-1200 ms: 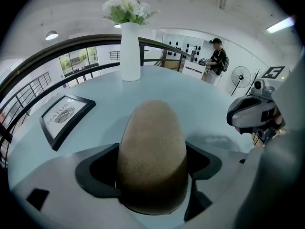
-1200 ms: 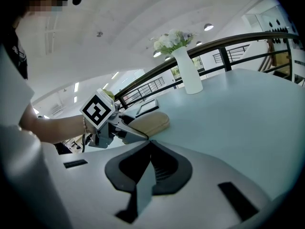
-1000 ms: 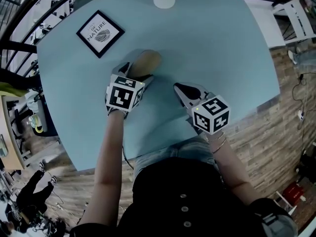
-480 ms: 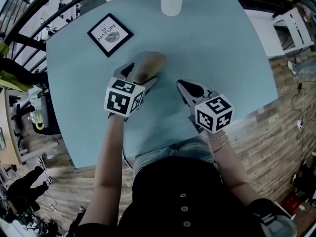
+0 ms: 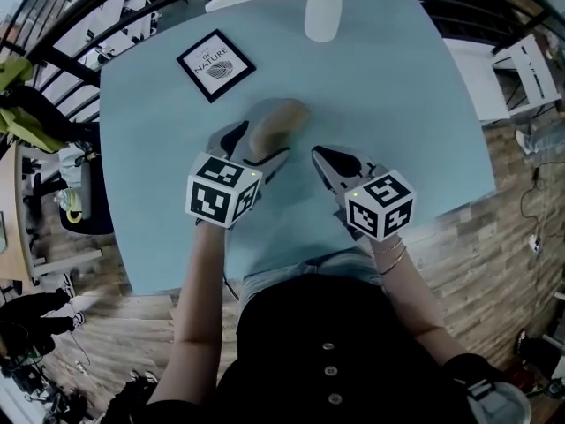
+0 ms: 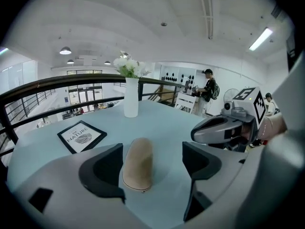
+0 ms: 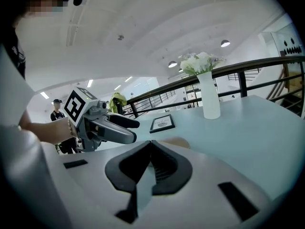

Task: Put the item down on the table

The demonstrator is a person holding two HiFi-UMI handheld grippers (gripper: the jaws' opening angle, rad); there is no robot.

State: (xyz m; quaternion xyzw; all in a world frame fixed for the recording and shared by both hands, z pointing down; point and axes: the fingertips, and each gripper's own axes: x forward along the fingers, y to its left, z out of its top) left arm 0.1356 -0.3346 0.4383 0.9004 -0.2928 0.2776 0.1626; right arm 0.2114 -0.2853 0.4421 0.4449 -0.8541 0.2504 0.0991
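A tan oblong item (image 5: 278, 120) lies flat on the light blue table (image 5: 397, 104). My left gripper (image 5: 258, 144) is open, one jaw on each side of the item's near end. In the left gripper view the item (image 6: 138, 166) rests on the tabletop between the jaws, closer to the left one, with a clear gap to the right one. To the right of the item my right gripper (image 5: 318, 155) is shut and holds nothing. The right gripper view shows its jaws (image 7: 151, 144) pressed together, with the item (image 7: 178, 142) just beyond them.
A black-framed card (image 5: 216, 65) lies at the table's far left. A white vase with flowers (image 5: 323, 11) stands at the far edge. A dark railing (image 6: 57, 82) runs behind the table. The near table edge is by my body; wooden floor lies to the right.
The left gripper's jaws stand wider apart around the item than a second ago. The head view has tipped forward, bringing the vase into view. The right gripper has hardly moved.
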